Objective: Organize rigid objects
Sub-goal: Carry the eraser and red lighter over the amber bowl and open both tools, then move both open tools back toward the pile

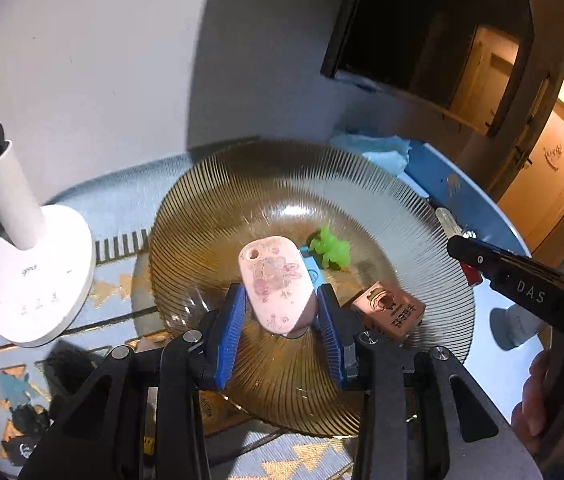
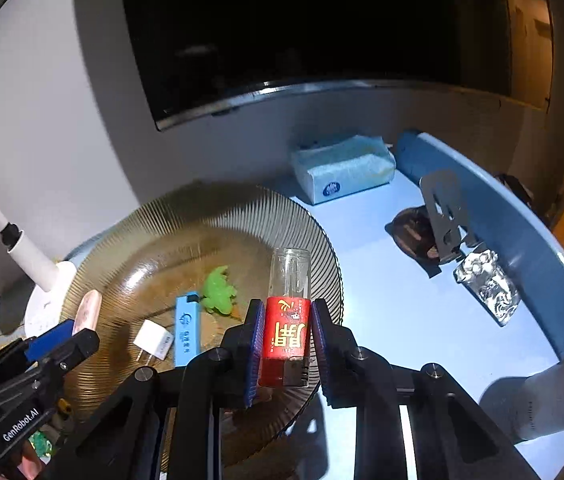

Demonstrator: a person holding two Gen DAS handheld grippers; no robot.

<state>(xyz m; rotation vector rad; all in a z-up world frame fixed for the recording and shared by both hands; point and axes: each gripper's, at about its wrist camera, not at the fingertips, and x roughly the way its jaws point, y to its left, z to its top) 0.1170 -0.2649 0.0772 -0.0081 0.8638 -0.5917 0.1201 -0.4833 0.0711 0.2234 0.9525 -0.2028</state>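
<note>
My left gripper (image 1: 280, 296) is shut on a pink oval case (image 1: 270, 276) with a flower print and a hole at its far end. It hovers over a ribbed amber glass plate (image 1: 242, 176). My right gripper (image 2: 287, 308) is shut on a red lighter (image 2: 285, 332) with a clear top, above the plate's right rim (image 2: 321, 232). In the plate lie a green toy (image 2: 220, 290), a blue stick (image 2: 186, 328), a white plug (image 2: 154, 340) and a brown box (image 1: 389, 308). The right gripper (image 1: 461, 248) also shows at the right of the left wrist view.
A white lamp base (image 1: 38, 276) stands left of the plate on a patterned cloth (image 1: 114, 292). On the light-blue round table (image 2: 401, 312) are a tissue pack (image 2: 341, 168), a metal stand (image 2: 445, 208), a foil-wrapped item (image 2: 487, 286) and a dark object (image 2: 413, 232).
</note>
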